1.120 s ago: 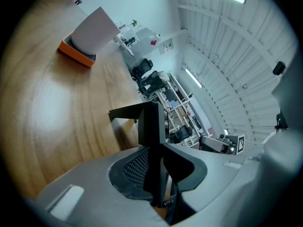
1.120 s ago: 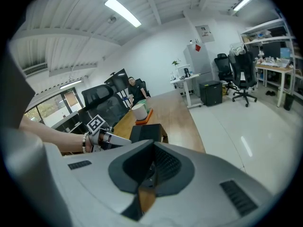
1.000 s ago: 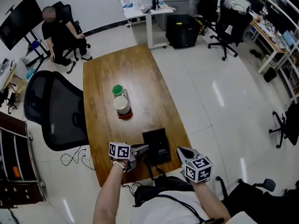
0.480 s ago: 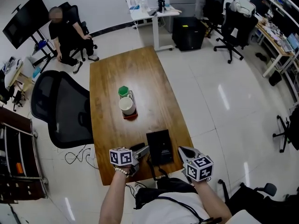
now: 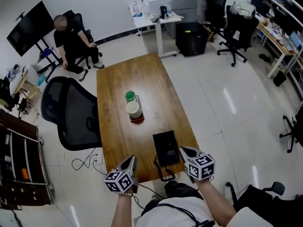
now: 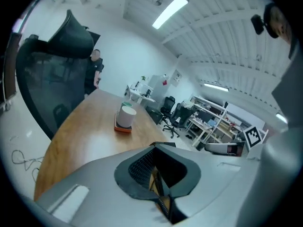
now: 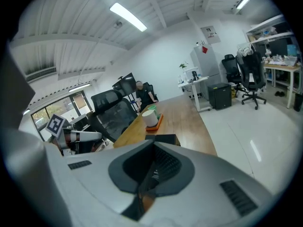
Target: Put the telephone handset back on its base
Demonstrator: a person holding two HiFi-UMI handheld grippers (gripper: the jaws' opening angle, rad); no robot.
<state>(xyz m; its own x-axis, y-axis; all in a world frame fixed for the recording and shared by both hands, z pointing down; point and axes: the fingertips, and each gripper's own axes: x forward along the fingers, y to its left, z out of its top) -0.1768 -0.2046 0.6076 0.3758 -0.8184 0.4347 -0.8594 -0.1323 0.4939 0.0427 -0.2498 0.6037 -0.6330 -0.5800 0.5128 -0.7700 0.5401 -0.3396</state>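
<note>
Head view, telephone [image 5: 166, 147]: black, flat and oblong, lying at the near end of the wooden table [image 5: 113, 84]. From up here I can't tell handset from base.
Head view, cord [image 5: 163, 174]: a dark loop hangs off the table's near edge, right below the telephone.
Head view, left gripper [image 5: 130, 161]: at the near edge, left of the telephone and apart from it, nose pointing up the table.
Head view, right gripper [image 5: 184, 150]: nose just beside the telephone's near right corner.
Head view, count: one telephone and one table. Two cups, a white cup [image 5: 133, 109] on one orange tray [image 5: 137, 119] with a green cup [image 5: 130, 96] just behind it. One black mesh chair [image 5: 71, 112] on the table's left, and one seated person [image 5: 71, 39] beyond.
Left gripper view, jaws: clenched, pads together, nothing between them.
Left gripper view, ahead: one white cup on its tray, well up the table.
Right gripper view, jaws: pressed together too, and empty.
Right gripper view, telephone: one black slab on the wood, straight ahead just past the jaws, with both cups farther back.
</note>
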